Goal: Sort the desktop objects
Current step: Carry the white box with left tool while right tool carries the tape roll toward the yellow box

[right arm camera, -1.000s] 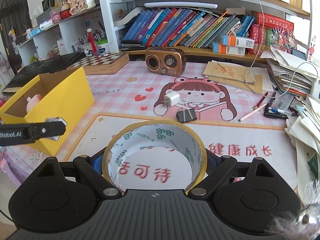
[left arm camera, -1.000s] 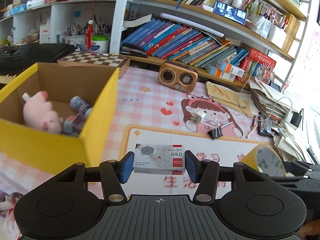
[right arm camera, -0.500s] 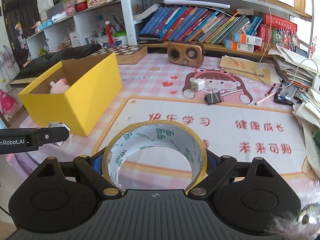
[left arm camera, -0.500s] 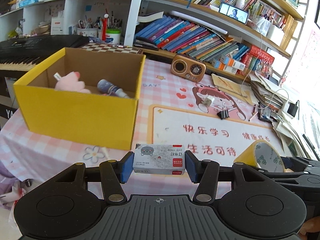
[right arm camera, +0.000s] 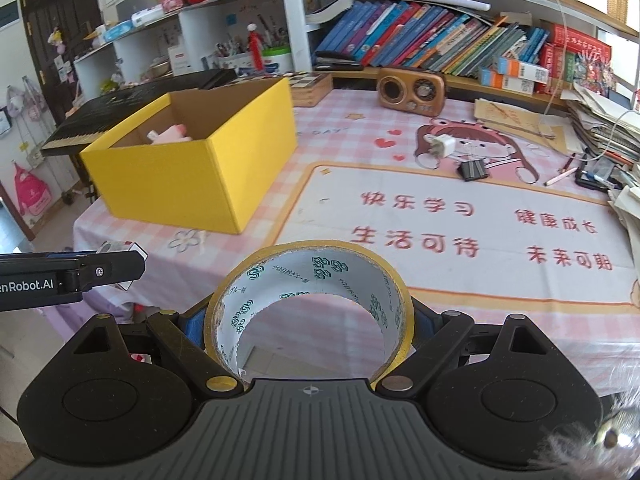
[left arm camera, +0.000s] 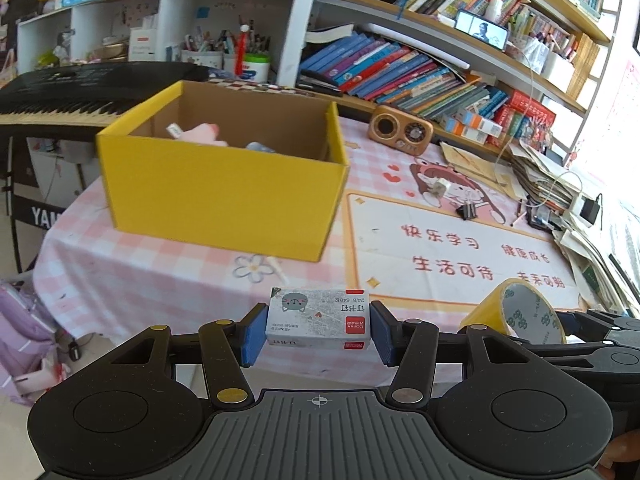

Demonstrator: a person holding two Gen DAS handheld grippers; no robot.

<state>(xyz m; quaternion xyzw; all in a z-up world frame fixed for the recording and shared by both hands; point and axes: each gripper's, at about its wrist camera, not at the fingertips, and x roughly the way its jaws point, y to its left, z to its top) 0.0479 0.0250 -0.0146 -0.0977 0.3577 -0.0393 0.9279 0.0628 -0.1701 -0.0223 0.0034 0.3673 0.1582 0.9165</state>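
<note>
Hiding inside yellow box [left arm camera: 224, 196] — pink toy [left arm camera: 202, 134], mostly unseen.

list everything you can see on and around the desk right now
staple box: 1, grey and red, in left gripper
tape roll: 1, yellow, in right gripper
cardboard box: 1, yellow, left on the tablecloth
plush toy: 1, pink, inside the box
radio: 1, brown, back of desk
charger plug: 1, white, on the cartoon mat
binder clip: 1, black, beside the plug
keyboard piano: 1, black, behind the box
books: many, mostly blue, on the shelf
paper pile: 1, white, right edge
left gripper: shut on staple box
right gripper: shut on tape roll
</note>
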